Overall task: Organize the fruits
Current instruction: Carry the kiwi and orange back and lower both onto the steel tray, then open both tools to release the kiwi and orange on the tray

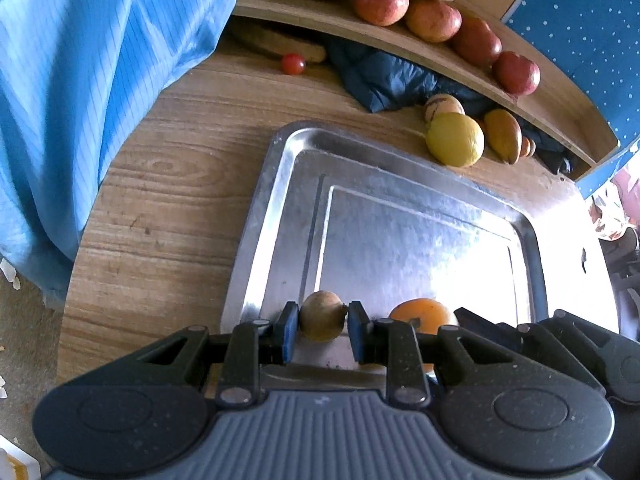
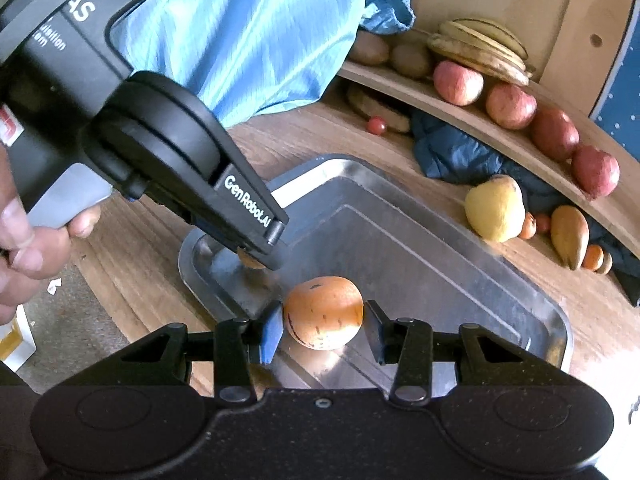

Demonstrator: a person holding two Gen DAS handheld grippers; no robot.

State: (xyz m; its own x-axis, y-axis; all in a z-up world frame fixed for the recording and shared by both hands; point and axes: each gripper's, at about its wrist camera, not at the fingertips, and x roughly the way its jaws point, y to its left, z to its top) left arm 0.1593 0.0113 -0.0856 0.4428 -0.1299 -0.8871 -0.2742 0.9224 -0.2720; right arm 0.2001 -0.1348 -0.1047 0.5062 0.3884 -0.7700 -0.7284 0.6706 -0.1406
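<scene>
1. Wood-grain worktop (image 1: 168, 184) carries a metal tray (image 1: 280, 184), with a curved wooden shelf (image 1: 400, 40) of fruit behind it and a blue striped cloth (image 1: 80, 80) hanging at the left.
2. Left gripper (image 1: 323, 330): its jaws are closed against a small brownish fruit (image 1: 322, 315), one blue pad on each side, just above the tray's near left corner.
3. Right gripper (image 2: 323, 330): its jaws bracket an orange striped fruit (image 2: 324, 312) over the near part of the tray (image 2: 440, 240). The left pad touches it; whether the right pad touches cannot be told.
4. From the right wrist view, the left gripper (image 2: 256, 258) reaches down into the tray's left corner, a hand (image 2: 24, 240) on its grip.
5. Beyond the tray's far edge, on the worktop, lie a yellow fruit (image 1: 454, 140), a brown-yellow pointed fruit (image 1: 504, 134) beside it, and a dark blue jacket (image 1: 384, 76) bunched under the shelf.
6. A cherry tomato (image 1: 293, 63) sits alone on the worktop, well apart from the tray.
7. On the shelf, four red apples (image 1: 380, 2) line up touching, with bananas (image 2: 480, 48) and kiwis (image 2: 410, 60) behind them.
</scene>
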